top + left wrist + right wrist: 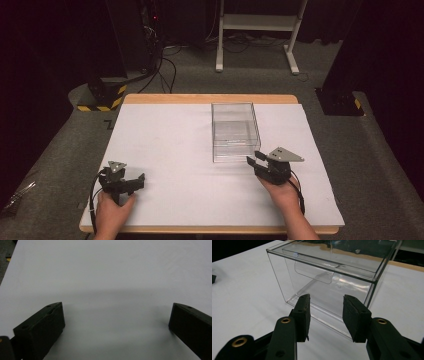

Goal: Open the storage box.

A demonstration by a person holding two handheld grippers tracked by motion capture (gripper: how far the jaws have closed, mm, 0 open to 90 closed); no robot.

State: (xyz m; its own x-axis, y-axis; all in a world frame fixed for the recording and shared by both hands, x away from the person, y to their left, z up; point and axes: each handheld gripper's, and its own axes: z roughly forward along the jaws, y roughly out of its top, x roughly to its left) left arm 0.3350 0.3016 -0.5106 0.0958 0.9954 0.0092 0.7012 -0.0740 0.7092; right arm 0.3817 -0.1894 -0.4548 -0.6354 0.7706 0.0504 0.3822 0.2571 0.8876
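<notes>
Right claw (325,307) near clear box (329,272)

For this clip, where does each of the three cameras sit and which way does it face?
High view: above the person's side, facing forward and down on the white-topped table; both hands, left gripper, right gripper.
Left gripper view: rides the left gripper, facing bare tabletop between wide-open jaws.
Right gripper view: rides the right gripper, facing the clear plastic box between open jaws.
Shared: high and right gripper views both show the box.
</notes>
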